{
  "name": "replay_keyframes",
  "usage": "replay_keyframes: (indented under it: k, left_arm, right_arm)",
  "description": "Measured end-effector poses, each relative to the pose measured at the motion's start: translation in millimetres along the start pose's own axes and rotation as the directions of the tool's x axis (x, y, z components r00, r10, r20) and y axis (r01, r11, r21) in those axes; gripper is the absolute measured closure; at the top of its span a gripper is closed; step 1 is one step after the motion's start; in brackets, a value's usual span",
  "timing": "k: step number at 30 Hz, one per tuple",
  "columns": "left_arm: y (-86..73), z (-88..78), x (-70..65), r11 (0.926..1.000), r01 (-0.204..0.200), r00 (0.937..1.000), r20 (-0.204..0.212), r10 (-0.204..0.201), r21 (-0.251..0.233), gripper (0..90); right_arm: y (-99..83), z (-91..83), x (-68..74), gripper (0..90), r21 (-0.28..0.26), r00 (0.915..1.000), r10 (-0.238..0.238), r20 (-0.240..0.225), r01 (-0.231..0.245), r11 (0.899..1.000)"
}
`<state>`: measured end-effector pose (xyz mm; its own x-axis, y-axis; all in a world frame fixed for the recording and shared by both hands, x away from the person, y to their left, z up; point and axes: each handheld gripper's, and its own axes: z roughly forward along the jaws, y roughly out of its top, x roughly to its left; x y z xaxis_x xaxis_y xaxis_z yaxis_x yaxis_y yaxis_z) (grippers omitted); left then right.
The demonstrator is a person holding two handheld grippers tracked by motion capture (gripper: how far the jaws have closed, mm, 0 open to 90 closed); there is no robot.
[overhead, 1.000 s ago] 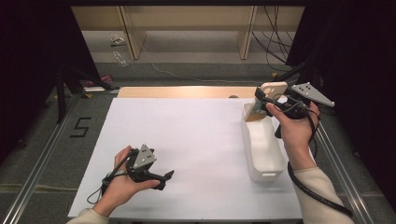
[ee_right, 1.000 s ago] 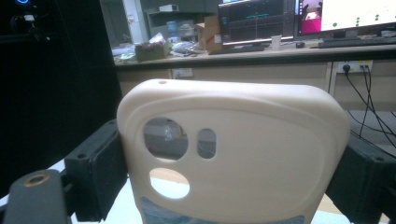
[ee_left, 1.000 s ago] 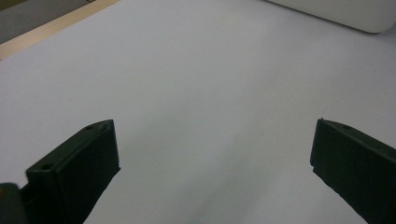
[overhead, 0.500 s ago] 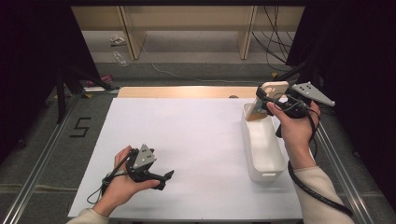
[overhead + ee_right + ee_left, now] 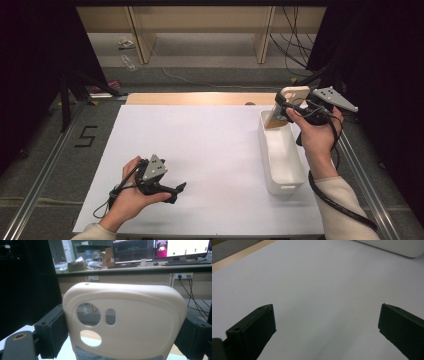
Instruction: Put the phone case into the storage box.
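Observation:
A cream phone case (image 5: pixel 289 100) (image 5: pixel 125 322) with round camera holes is held upright between the jaws of my right gripper (image 5: pixel 291 103) (image 5: pixel 123 332), which press on its two side edges. It hangs over the far end of a long white bin (image 5: pixel 282 159) at the table's right. My left gripper (image 5: pixel 176 192) (image 5: pixel 325 326) rests low over the white table sheet (image 5: pixel 200 150) near the front left, jaws wide apart with nothing between them.
A wooden strip (image 5: pixel 200 98) borders the sheet's far edge. The bin's corner (image 5: pixel 397 246) lies ahead of the left gripper. Beyond the table stand a desk with monitors (image 5: pixel 160 250), shelf legs and cables on the floor.

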<state>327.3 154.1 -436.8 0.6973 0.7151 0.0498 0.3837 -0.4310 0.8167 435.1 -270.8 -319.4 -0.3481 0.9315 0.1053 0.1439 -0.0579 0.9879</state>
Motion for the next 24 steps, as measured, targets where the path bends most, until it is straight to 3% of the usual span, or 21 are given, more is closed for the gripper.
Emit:
replay_keyframes:
  k: [24]
  left_arm:
    - [0.1, 0.3, -0.1, 1.0, 0.0, 1.0, 0.0, 0.0, -0.001, 0.7]
  right_arm:
    - [-3.4, 9.4, -6.7, 12.7, 0.016, 0.9996, -0.011, 0.026, 0.01, 1.0]
